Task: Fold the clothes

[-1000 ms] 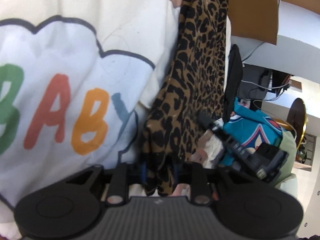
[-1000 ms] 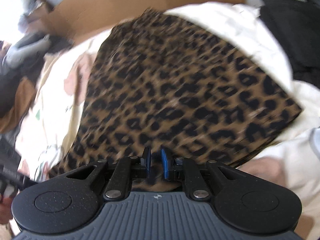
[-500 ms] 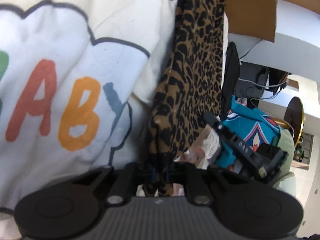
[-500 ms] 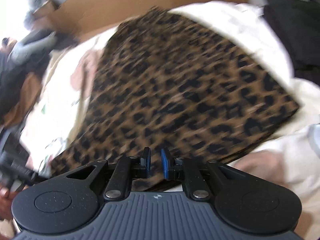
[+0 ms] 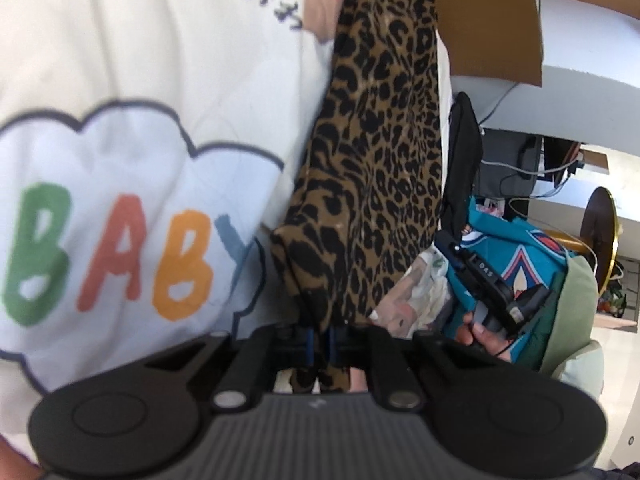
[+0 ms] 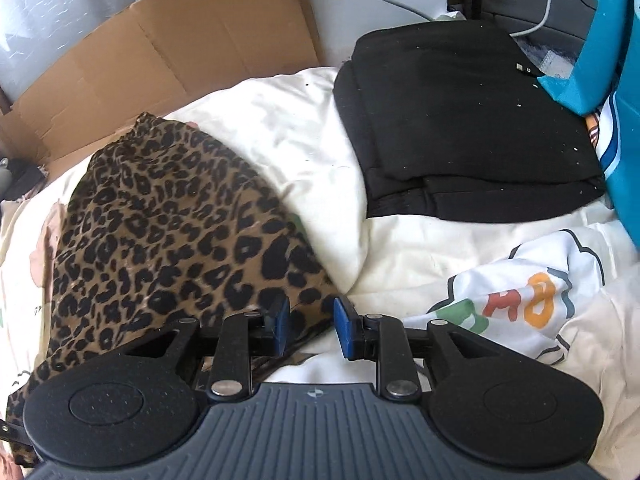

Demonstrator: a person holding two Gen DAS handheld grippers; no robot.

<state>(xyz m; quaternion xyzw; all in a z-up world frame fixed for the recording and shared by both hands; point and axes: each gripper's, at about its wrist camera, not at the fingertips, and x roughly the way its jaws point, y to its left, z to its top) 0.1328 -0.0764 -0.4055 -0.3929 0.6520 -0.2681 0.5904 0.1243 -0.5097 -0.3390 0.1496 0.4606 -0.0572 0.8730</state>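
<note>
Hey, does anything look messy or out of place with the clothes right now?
The leopard-print garment lies bunched and skewed rather than flat, its edge between the open right gripper's fingers. The folded black garment looks tidy.

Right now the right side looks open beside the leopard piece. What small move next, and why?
Probably open the left hand-held gripper next. It is shut on the leopard-print garment's edge, while the right hand-held gripper is open and the garment lies on the cream sheet beside the folded black garment. Releasing would let that edge settle flat.
</note>
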